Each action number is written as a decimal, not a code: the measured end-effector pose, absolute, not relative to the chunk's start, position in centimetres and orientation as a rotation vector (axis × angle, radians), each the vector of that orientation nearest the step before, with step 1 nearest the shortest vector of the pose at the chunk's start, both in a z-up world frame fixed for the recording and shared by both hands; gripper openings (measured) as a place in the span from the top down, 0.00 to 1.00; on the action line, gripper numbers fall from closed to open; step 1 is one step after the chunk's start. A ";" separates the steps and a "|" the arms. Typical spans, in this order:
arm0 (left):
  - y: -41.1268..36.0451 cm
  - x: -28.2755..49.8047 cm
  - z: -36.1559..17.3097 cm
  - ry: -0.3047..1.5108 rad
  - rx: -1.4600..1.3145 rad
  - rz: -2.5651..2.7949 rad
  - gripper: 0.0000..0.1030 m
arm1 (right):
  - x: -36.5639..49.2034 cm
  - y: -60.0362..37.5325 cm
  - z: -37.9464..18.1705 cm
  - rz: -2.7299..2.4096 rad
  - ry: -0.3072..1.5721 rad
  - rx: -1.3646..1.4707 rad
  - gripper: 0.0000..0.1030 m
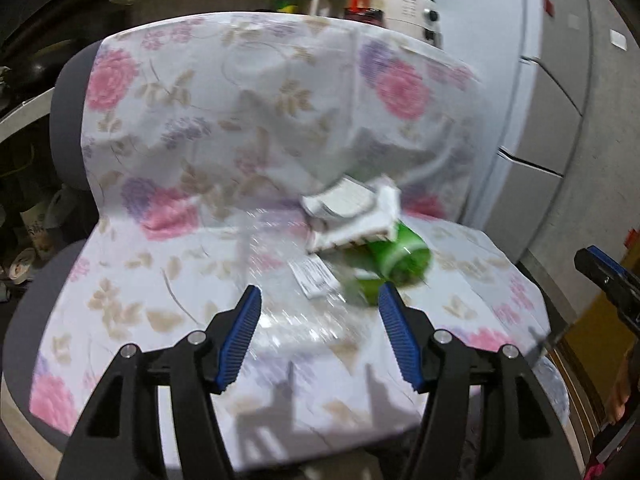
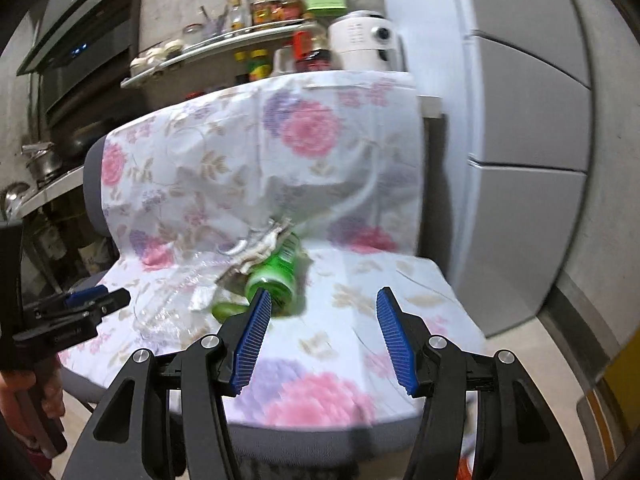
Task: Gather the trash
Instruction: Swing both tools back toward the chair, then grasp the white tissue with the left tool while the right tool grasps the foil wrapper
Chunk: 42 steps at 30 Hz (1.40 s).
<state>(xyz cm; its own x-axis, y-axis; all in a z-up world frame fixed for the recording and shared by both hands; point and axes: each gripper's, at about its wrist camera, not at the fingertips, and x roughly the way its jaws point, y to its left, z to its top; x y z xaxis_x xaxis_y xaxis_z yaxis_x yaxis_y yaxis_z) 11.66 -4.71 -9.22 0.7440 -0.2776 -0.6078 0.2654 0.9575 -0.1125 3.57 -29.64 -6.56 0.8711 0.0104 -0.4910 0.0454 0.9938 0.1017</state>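
A chair draped in a floral cloth [image 1: 248, 128] [image 2: 328, 152] bears a heap of trash on its seat. A green can [image 1: 400, 256] [image 2: 280, 272] lies on its side there, with crumpled white packaging [image 1: 352, 212] [image 2: 260, 246] leaning on it and clear plastic film [image 1: 296, 312] [image 2: 172, 300] spread in front. My left gripper [image 1: 318, 300] hovers open above the film, nothing between its blue pads. My right gripper [image 2: 322, 304] hangs open over the seat just right of the can, also with nothing in it. Each gripper shows at the edge of the other's view.
A white fridge [image 1: 540, 120] [image 2: 520, 100] stands right of the chair. Behind it a shelf [image 2: 224, 40] carries bottles and jars, next to a white appliance [image 2: 360, 44]. Pots [image 2: 44, 160] sit on a counter at the left. A hand [image 2: 24, 392] grips the left tool.
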 end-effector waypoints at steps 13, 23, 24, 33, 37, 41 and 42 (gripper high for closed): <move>-8.3 25.7 -11.6 0.821 -0.090 -0.313 0.42 | 12.7 -28.5 -8.1 0.028 0.526 0.072 0.46; -10.8 30.7 -15.9 0.966 -0.181 -0.320 0.66 | 15.5 -28.9 -9.4 0.040 0.533 0.076 0.46; -10.9 30.7 -16.0 0.971 -0.190 -0.330 0.76 | 15.5 -28.9 -9.5 0.041 0.536 0.078 0.46; -7.8 26.3 -9.6 0.691 -0.222 -0.371 0.99 | 14.2 -28.3 -8.2 0.042 0.522 0.070 0.46; -4.5 23.3 -6.8 0.624 -0.230 -0.345 0.99 | 13.8 -27.1 -7.8 0.069 0.527 0.062 0.45; -1.9 21.2 -7.2 0.626 -0.222 -0.313 0.99 | 14.2 -25.0 -8.4 0.108 0.557 0.047 0.45; -1.3 20.6 -7.6 0.626 -0.212 -0.298 0.99 | 14.4 -24.4 -8.6 0.120 0.563 0.044 0.45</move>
<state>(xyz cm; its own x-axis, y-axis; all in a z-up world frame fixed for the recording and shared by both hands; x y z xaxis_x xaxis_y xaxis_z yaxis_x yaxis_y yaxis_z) 20.60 -1.27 -7.62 0.7699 -0.3358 -0.5427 0.2090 0.9361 -0.2828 14.38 -24.36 -8.61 0.8390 0.1259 -0.5294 -0.1018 0.9920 0.0745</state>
